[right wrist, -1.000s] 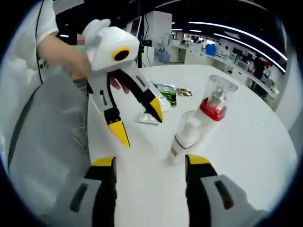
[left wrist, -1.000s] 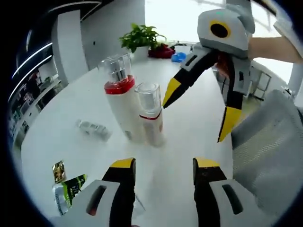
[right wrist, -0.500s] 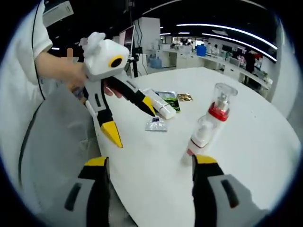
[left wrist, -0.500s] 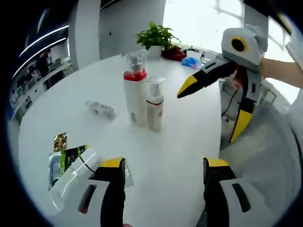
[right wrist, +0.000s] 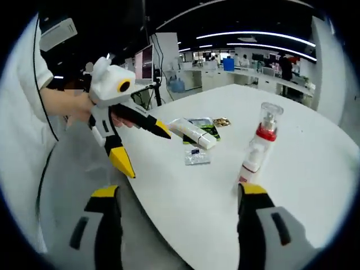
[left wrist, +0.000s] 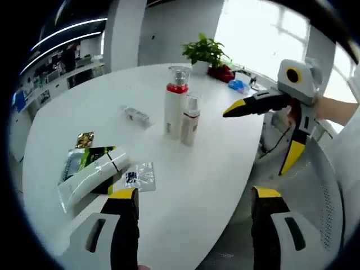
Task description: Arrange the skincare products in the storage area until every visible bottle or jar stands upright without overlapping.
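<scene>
Two skincare bottles stand upright close together mid-table: a tall white bottle (left wrist: 174, 107) (right wrist: 264, 132) with a red collar and clear cap, and a shorter white bottle (left wrist: 190, 119) (right wrist: 250, 163) with a clear cap. A white tube (left wrist: 90, 174) (right wrist: 194, 134) lies flat near the table edge, and a small clear vial (left wrist: 135, 114) lies on its side. My left gripper (left wrist: 195, 194) (right wrist: 142, 146) is open and empty off the table edge. My right gripper (right wrist: 179, 191) (left wrist: 263, 135) is also open and empty, well short of the bottles.
A green-black sachet (left wrist: 79, 160) (right wrist: 209, 128), a gold sachet (left wrist: 85, 139) (right wrist: 222, 121) and a clear sachet (left wrist: 135, 177) (right wrist: 197, 157) lie by the tube. A potted plant (left wrist: 205, 50) and a blue item (left wrist: 236, 85) sit at the far edge. A grey mesh chair (left wrist: 323, 185) stands beside the round white table (left wrist: 214, 169).
Both grippers have drawn back from the two bottles to beyond the table edge, staying open. The bottles stand as before; the tube and sachets have come into view.
</scene>
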Demonstrator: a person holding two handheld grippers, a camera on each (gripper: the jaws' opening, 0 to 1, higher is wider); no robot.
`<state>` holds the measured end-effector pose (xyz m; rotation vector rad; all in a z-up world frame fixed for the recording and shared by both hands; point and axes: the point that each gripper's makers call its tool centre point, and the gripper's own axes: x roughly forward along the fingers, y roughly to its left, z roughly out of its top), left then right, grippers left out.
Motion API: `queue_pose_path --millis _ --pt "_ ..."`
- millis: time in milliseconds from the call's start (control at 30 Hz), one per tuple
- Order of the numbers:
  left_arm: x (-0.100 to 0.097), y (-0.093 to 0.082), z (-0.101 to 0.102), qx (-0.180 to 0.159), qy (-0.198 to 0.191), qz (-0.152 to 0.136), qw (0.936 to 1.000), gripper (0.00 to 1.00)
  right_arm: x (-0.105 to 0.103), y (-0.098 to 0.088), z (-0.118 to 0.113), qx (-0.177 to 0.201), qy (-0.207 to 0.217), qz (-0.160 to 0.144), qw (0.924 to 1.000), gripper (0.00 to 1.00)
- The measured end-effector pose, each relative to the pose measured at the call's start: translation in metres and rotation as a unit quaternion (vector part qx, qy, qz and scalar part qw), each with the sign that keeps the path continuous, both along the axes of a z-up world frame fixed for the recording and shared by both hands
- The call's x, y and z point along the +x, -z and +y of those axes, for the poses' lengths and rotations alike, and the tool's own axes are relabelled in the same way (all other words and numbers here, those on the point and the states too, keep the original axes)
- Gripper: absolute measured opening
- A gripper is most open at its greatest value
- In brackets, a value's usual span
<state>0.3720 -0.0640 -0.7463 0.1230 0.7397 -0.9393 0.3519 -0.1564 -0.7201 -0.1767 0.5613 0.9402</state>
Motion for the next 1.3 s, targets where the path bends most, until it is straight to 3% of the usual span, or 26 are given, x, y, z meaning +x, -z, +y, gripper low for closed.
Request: queue_pose_path --millis 500,767,900,1300 --pt "-0.023 -0.007 0.035 -0.021 -0.058 0.003 0.9981 0.97 -0.012 -0.013 0.01 0.046 0.035 0.008 0.9983 0.98" --pt "-0.034 -0.006 0.055 -0.026 -0.087 0.008 0.9959 0.97 -0.018 -0.01 0.013 0.05 0.053 0.015 0.9972 1.0" --pt "-0.03 -0.014 0.056 -0.032 -0.095 -0.004 0.995 0.97 -0.016 -0.009 0.012 0.048 0.056 0.017 0.9971 1.0" --pt "-0.031 -0.011 0.058 -0.026 -0.095 -0.001 0.9951 0.97 -0.013 -0.007 0.009 0.051 0.069 0.024 0.996 1.0"
